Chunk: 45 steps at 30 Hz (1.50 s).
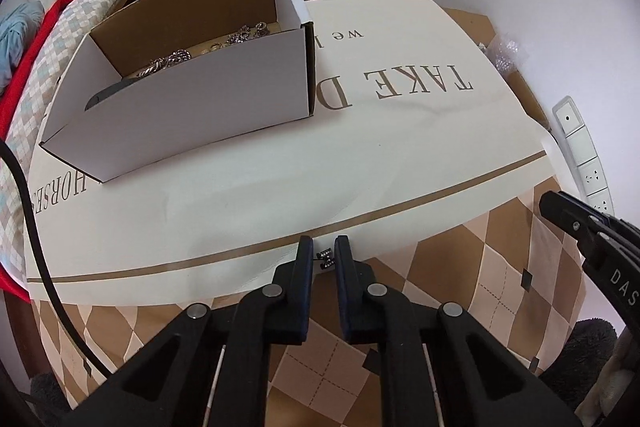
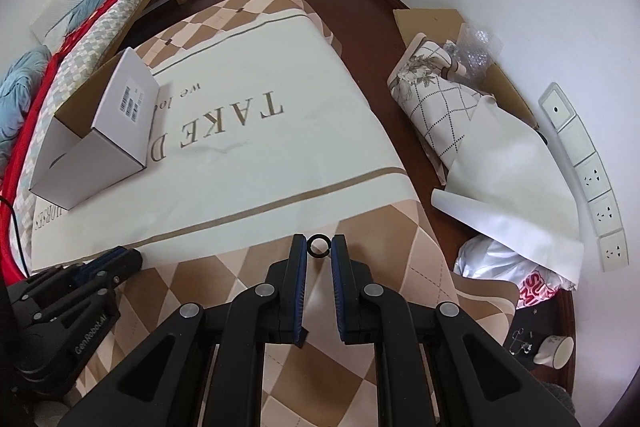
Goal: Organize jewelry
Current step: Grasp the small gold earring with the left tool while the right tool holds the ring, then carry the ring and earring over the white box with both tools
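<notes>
Black plastic left gripper [image 1: 324, 255] points steeply down over the cloth-covered bench [image 1: 280, 179], clamped on a tiny dark rhinestone charm [image 1: 326, 259]. Right gripper [image 2: 319, 247] pinches a small black open ring [image 2: 319, 245]. White cardboard box [image 1: 192, 107] half-hides silver jewelry [image 1: 208, 53].

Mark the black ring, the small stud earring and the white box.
black ring [image 2: 319, 246]: right wrist view, on its lower band, between the fingertips.
small stud earring [image 1: 326, 257]: left wrist view, on its studded middle.
white box [image 1: 200, 107]: left wrist view, on its near outer wall.
</notes>
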Motion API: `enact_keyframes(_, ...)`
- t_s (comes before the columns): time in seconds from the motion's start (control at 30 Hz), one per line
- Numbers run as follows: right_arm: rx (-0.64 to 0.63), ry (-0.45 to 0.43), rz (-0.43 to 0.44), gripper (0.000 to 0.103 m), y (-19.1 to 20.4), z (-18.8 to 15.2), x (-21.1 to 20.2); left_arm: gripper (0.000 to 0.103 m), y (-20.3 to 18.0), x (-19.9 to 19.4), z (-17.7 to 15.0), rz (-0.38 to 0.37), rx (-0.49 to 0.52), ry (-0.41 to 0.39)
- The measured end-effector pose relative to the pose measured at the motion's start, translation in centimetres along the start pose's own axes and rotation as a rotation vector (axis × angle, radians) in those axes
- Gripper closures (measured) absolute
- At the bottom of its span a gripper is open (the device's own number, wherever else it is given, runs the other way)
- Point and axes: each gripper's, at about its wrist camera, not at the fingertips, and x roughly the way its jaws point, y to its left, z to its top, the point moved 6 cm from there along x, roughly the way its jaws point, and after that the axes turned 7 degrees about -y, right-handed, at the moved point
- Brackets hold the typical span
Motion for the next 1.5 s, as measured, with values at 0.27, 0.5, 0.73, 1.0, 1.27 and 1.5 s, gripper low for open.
enact_keyframes(0.27,-0.016,-0.041,0.024,0.090,1.0,1.0,-1.7,0.097,1.0,-2.2,-0.1,0.002,0.001,-0.042)
enact_keyframes(0.5,-0.007,-0.084,0.068,0.090,1.8,2.1,-3.8,0.097,7.4,-6.3,0.2,0.033,-0.101,-0.098)
enact_keyframes(0.73,-0.003,-0.090,0.141,0.090,4.0,2.5,-4.5,0.097,14.3,-10.3,0.8,0.063,-0.200,-0.135)
enact_keyframes(1.0,-0.075,-0.117,0.296,0.090,12.5,7.1,-5.4,0.097,16.4,-12.2,6.7,0.010,-0.196,-0.167)
enact_keyframes(1.27,-0.164,-0.036,0.355,0.090,20.3,11.7,-2.1,0.096,17.3,-7.5,12.1,-0.015,-0.162,-0.071)
enact_keyframes(1.5,-0.199,0.073,0.302,0.089,22.2,13.3,2.6,0.092,18.1,-3.1,13.0,-0.049,-0.190,0.102)
